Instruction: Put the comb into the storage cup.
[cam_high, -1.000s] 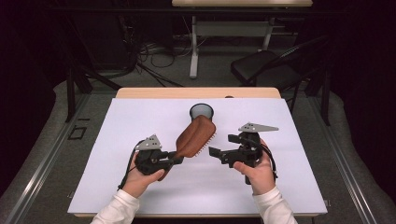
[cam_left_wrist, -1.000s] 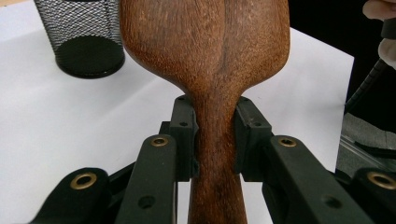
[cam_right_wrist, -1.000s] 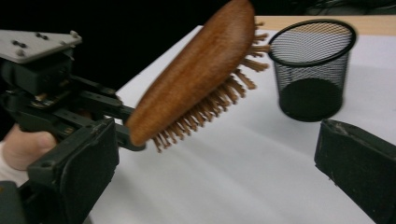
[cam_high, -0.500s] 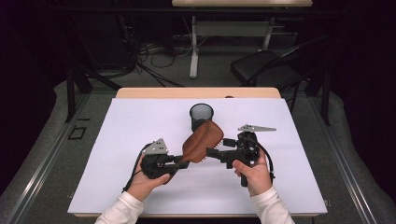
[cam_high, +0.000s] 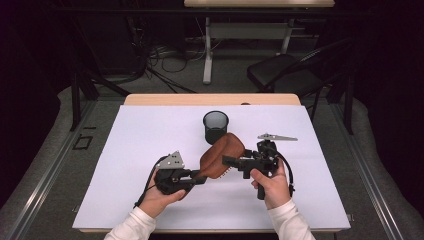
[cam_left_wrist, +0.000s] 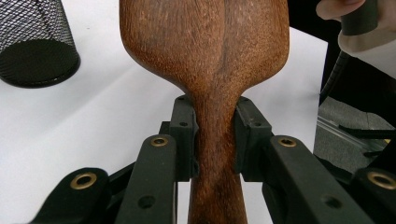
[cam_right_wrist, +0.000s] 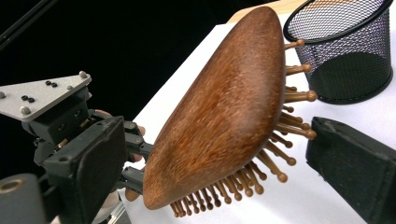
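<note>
White sheet (cam_high: 150, 150) over a wooden table (cam_high: 210, 99) (dark room); left claw (cam_high: 200, 176) grips the hairbrush (cam_high: 220, 156), right claw (cam_high: 231, 161) closing, not touching.

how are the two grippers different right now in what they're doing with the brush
The left gripper is shut on the brush handle; the right gripper stands open around the brush head, its jaws just closing, pads not yet pressing. The left comes in from the handle end, the right from the head's side. Both are hand-held above the table.
</note>
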